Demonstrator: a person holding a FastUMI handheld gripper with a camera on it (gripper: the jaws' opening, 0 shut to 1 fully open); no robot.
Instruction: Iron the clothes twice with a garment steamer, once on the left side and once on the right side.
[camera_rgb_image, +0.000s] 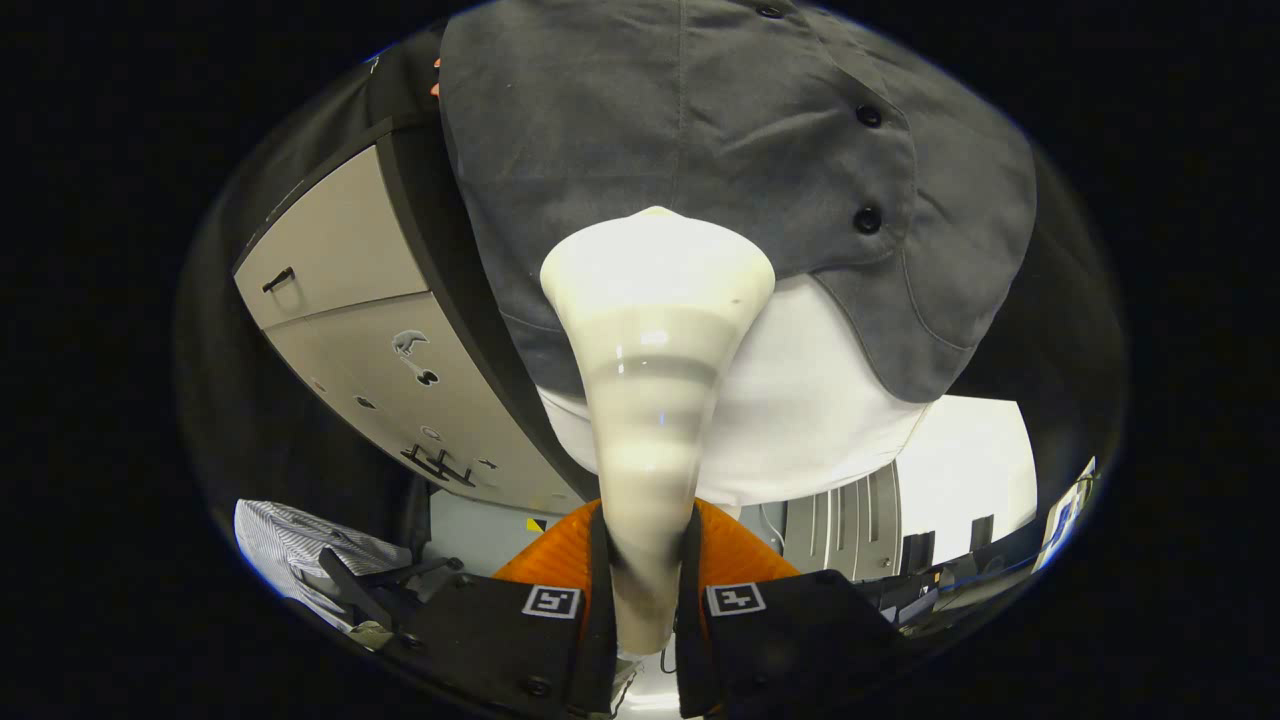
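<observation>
Hand-held gripper: the hand-held gripper (645, 610) is clamped narrow on the garment steamer (655, 330), both fingers pressing its handle.
Steamer head: flares toward 12 o'clock, close to or against the grey shirt (700, 130).
Shirt: hangs beyond the fingers, button placket at 1 o'clock, over a white garment (810, 410).
Surroundings: pale cabinet (350, 300) at 10 o'clock; striped cloth (285, 545) at 8 o'clock.
Progress: head sits near the shirt's lower middle, left of the placket; I judge one pass underway, which one unclear.

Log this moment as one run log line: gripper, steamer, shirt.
gripper: shut on steamer handle | steamer: head raised against grey shirt's lower left panel | grey shirt: hanging, buttoned, over white garment
</observation>
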